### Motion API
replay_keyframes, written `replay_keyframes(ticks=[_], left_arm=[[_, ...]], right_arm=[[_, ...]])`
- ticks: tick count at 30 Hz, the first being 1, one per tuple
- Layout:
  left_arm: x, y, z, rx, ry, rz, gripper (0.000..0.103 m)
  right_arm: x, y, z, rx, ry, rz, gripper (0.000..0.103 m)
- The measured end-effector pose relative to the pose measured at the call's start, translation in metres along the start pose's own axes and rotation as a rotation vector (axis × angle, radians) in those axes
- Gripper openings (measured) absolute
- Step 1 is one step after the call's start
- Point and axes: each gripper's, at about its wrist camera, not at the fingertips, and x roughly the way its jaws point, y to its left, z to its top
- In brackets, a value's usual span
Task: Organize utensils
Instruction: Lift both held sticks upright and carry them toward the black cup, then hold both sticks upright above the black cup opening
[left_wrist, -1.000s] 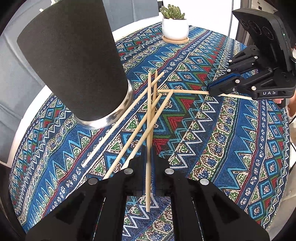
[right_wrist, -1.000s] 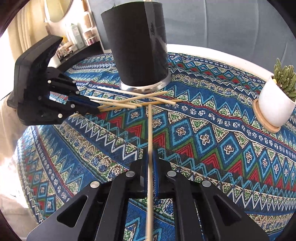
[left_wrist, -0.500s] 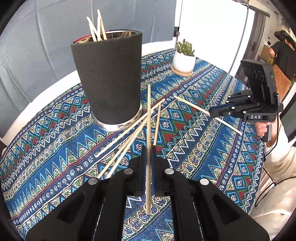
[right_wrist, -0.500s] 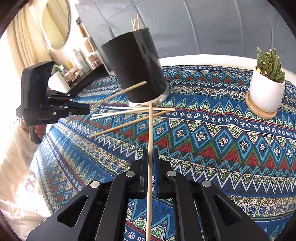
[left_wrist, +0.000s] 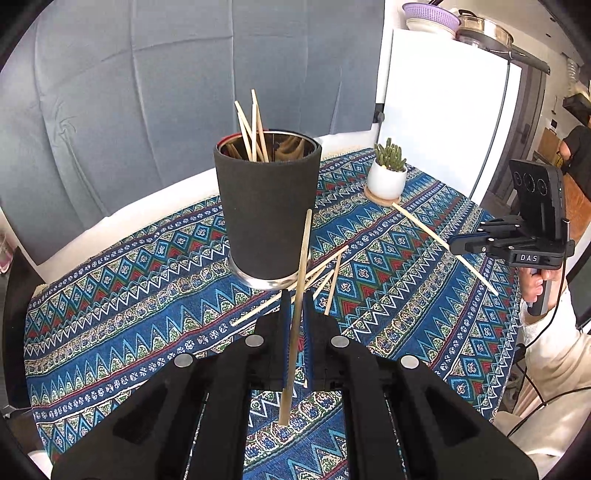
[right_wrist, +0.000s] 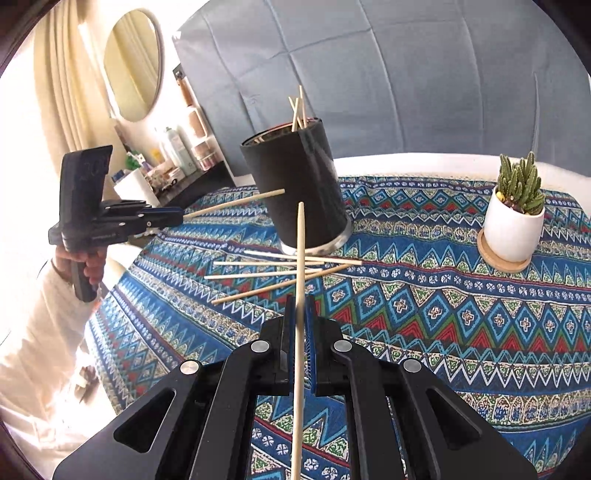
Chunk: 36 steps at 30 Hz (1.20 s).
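My left gripper (left_wrist: 296, 297) is shut on one wooden chopstick (left_wrist: 301, 266), held up off the table and pointing towards the black cup (left_wrist: 267, 206). My right gripper (right_wrist: 301, 302) is shut on another chopstick (right_wrist: 301, 243), also lifted and aimed at the cup (right_wrist: 295, 184). Each gripper shows in the other's view: the right gripper (left_wrist: 453, 245) off to the right with its stick slanting, the left gripper (right_wrist: 180, 216) off to the left. Several chopsticks (left_wrist: 253, 122) stand inside the cup. Several loose chopsticks (right_wrist: 277, 267) lie crossed on the cloth at the cup's base.
A patterned blue tablecloth (right_wrist: 443, 306) covers the round table. A white pot with a cactus (right_wrist: 513, 221) sits on a wooden coaster to the right of the cup. Behind the table is a grey padded wall. A person's hand (right_wrist: 88, 269) and pale sleeve hold the left gripper.
Both grippers have risen from the pile, each carrying a chopstick clear of the cloth. The cup's rim and the sticks inside it have come into view.
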Motion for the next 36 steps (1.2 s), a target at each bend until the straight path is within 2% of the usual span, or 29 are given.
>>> replay_keyframes(ticks=[7,14,22,28,36], left_arm=[[-0.033,-0.014,-0.005,0.005,-0.059,-0.003,0.005],[-0.066,-0.011,-0.012,-0.04,-0.122,0.048,0.005],[-0.096,0.001,-0.002,-0.081,-0.194,0.087,0.005],[-0.103,0.009,0.03,-0.08,-0.187,0.097,0.005],[-0.083,0.015,0.08,-0.047,-0.103,0.076,0.005]], right_arm=[[-0.015,0.014,0.008,-0.014,-0.039,0.014,0.005],[-0.024,0.028,0.013,-0.024,-0.067,0.021,0.005],[-0.033,0.045,0.039,-0.058,-0.106,0.022,0.005],[-0.034,0.047,0.067,-0.072,-0.137,0.019,0.005],[-0.02,0.034,0.115,-0.072,-0.178,0.002,0.005]])
